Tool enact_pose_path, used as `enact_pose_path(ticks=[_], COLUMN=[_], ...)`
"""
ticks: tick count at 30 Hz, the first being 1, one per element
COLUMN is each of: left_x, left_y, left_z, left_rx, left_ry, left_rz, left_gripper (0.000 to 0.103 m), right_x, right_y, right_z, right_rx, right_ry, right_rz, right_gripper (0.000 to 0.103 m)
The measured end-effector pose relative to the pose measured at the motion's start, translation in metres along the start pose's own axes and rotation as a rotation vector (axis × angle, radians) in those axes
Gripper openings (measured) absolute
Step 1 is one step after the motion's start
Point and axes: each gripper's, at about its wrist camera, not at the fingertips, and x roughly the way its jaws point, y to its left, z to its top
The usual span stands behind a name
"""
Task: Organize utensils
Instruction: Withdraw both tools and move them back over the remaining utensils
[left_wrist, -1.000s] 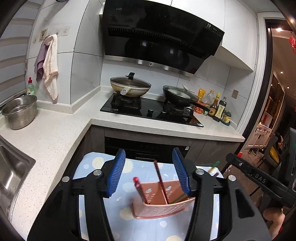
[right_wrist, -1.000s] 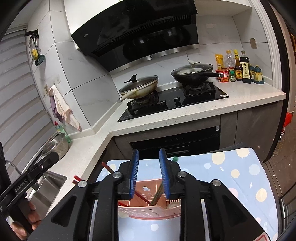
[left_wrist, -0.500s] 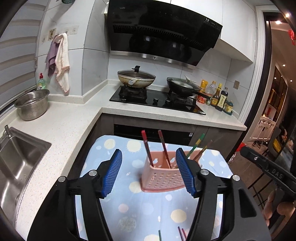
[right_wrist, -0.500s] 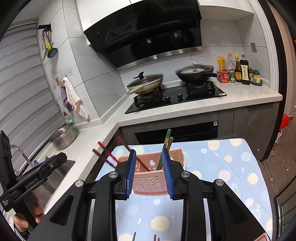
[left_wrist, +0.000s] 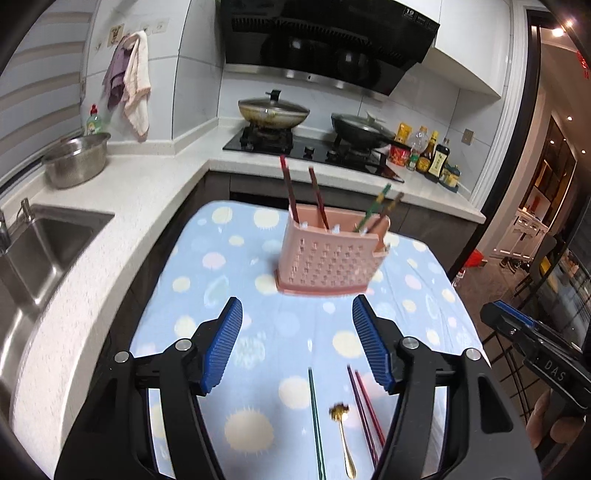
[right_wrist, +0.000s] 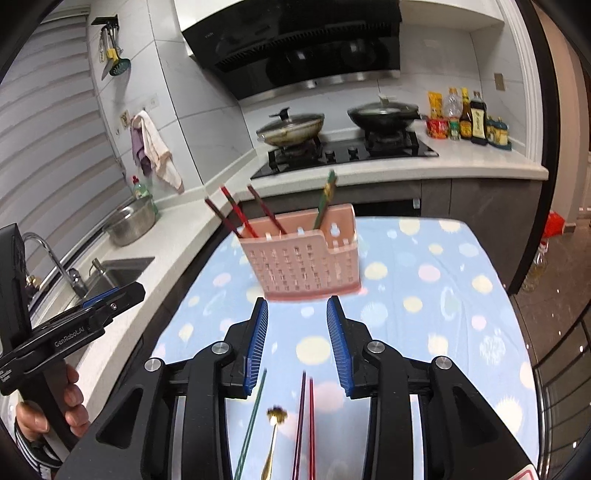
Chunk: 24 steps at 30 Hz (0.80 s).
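Utensils on the dotted cloth, both my claws empty

My left claw (left_wrist: 297, 339) stands wide apart in the lower middle of its frame, blue pads (left_wrist: 223, 345) clear of everything; its jaws have just been opening, with nothing between them. My right claw (right_wrist: 297, 341) is narrower but also parted, its jaws likewise just opening on bare cloth.

Just below the pads in both views lie the loose utensils: green chopsticks (left_wrist: 316, 421), a small gold spoon (left_wrist: 341, 435) and a red-purple pair of chopsticks (left_wrist: 364, 410), side by side on the blue dotted cloth (left_wrist: 236, 280). Past the fingertips, in the frame's centre, the pink perforated holder (left_wrist: 327, 260) stands upright on that cloth with red chopsticks (left_wrist: 288, 190) leaning out at its left and a green pair (left_wrist: 373, 208) at its right.

Only the left view shows the sink basin (left_wrist: 44, 254) fully, at left, and the doorway at the right edge, plus my right claw's body at lower right. Only the right view shows the tap (right_wrist: 48, 254), the hanging tools at upper left, and my hand (right_wrist: 48, 404) gripping the left claw's handle at lower left. Both show the steel bowl (left_wrist: 75, 158), lidded wok (left_wrist: 273, 110), pan (left_wrist: 360, 127) and bottles (left_wrist: 432, 157).
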Motion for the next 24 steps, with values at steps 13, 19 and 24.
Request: enact_pose_path(ticks=[13, 19, 24], left_x=[0.011, 0.010, 0.012], left_y=[0.003, -0.003, -0.011], left_z=[-0.137, -0.176, -0.201], left_rx=[-0.011, 0.019, 0.017], left_ry=[0.238, 0.298, 0.344], left_rz=[0.038, 0.047, 0.024], left_gripper=[0.062, 0.062, 0.062], right_x=[0.004, 0.003, 0.008], right_y=[-0.018, -0.019, -0.020], right_z=[-0.138, -0.174, -0.198], right_rx=[0.034, 0.021, 0.041], right_ry=[0.222, 0.276, 0.327], right_rz=[-0.085, -0.098, -0.084], right_gripper=[0.033, 0.033, 0.033])
